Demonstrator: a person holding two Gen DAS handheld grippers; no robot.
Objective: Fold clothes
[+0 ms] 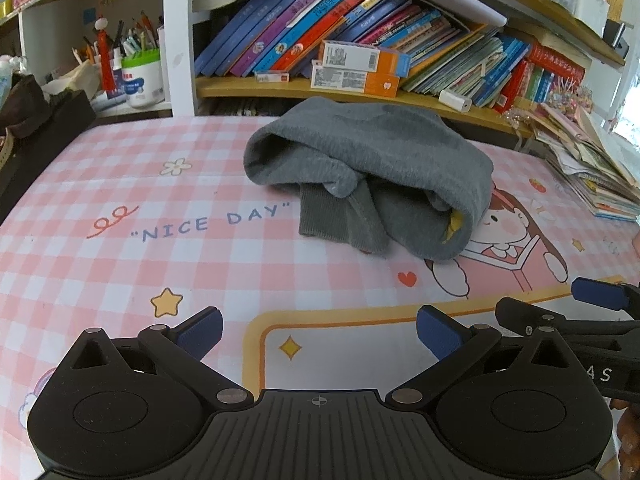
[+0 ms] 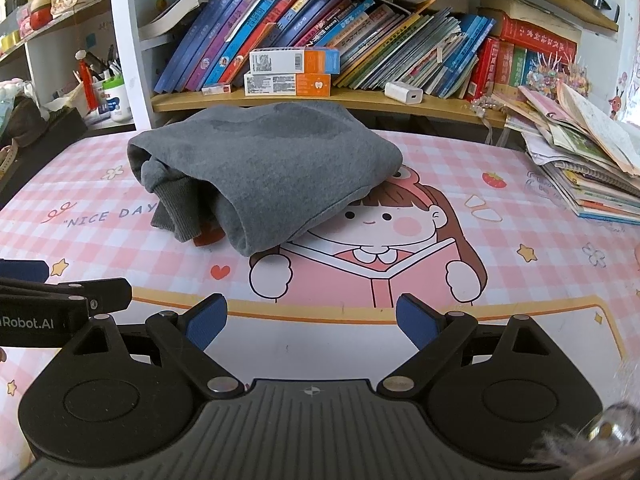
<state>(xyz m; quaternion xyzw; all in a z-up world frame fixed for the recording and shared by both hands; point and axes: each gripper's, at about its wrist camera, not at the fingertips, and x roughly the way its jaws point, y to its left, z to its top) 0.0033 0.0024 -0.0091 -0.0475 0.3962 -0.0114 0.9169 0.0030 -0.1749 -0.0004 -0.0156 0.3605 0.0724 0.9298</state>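
Right wrist view: red item (image 2: 208,236) under sweater (image 2: 264,168); left hides it.

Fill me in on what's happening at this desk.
A person holds a two-finger gripper in each hand over a desk covered with a pink checked mat. Both the left gripper and the right gripper are open, holding nothing, and sit back from the clothing. A grey sweater lies in a folded bundle in the middle of the mat, a ribbed cuff sticking out at its near edge. Neither gripper touches it.
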